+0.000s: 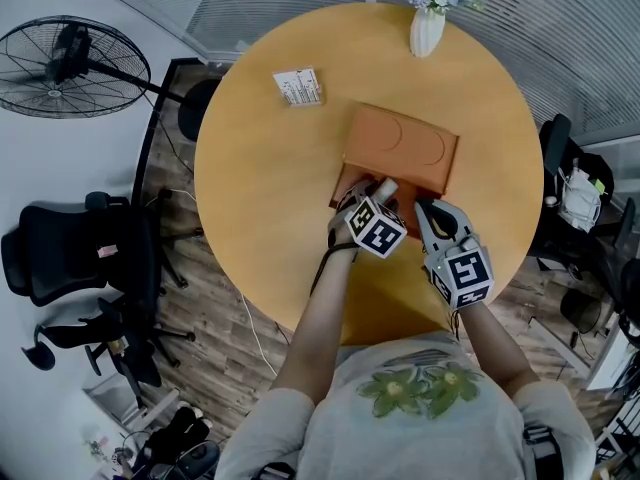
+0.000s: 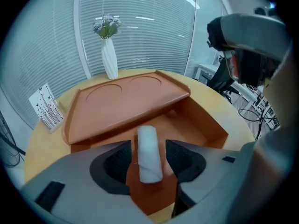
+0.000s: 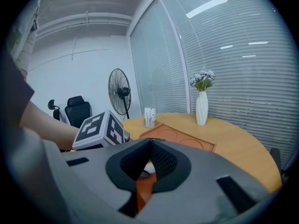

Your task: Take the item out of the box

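Note:
An orange box (image 1: 343,184) lies open on the round wooden table (image 1: 260,198), its lid (image 1: 400,146) folded back. In the left gripper view a white roll (image 2: 149,155) stands between the pads over the box floor (image 2: 187,125). My left gripper (image 2: 148,146) is shut on it; from the head view it (image 1: 384,190) reaches into the box. My right gripper (image 1: 430,211) sits at the box's front right edge, and in its own view its (image 3: 148,146) jaws meet at the tips with an orange strip of box wall (image 3: 139,190) between them.
A white vase with flowers (image 1: 427,28) stands at the table's far edge, and a small card stand (image 1: 298,86) lies left of the box. Off the table are a floor fan (image 1: 72,66) and black office chairs (image 1: 70,258) to the left.

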`<state>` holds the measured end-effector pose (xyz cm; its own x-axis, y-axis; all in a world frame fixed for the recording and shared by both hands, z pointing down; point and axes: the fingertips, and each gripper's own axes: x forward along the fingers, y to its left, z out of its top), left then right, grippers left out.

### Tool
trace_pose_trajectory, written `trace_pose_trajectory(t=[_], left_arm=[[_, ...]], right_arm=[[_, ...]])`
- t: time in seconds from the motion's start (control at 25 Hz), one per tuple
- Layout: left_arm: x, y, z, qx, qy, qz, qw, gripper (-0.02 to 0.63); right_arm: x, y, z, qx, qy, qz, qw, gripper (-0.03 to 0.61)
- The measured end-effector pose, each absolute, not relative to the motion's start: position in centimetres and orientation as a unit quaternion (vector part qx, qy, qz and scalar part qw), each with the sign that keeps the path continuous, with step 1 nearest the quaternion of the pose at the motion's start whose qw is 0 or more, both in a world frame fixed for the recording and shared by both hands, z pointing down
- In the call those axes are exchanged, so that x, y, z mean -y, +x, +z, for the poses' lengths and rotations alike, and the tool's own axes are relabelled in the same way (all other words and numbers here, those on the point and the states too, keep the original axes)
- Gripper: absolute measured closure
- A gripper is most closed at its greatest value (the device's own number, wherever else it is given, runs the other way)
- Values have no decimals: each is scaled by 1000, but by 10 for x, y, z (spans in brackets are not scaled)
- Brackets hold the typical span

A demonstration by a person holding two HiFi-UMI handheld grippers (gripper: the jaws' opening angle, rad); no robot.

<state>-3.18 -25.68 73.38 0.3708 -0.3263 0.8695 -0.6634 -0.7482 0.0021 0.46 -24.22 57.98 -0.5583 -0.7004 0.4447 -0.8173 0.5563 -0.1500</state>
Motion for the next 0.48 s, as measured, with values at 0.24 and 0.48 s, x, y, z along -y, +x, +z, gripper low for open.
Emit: trace_pose_trajectory(t=[0.24,0.48], left_arm=[[249,-33,754,290,782,537,127,371],[249,-33,757,288,780,541,126,371]], right_arm=[[242,7,581,865,438,172,172,577],[241,9,580,865,439,171,172,577]])
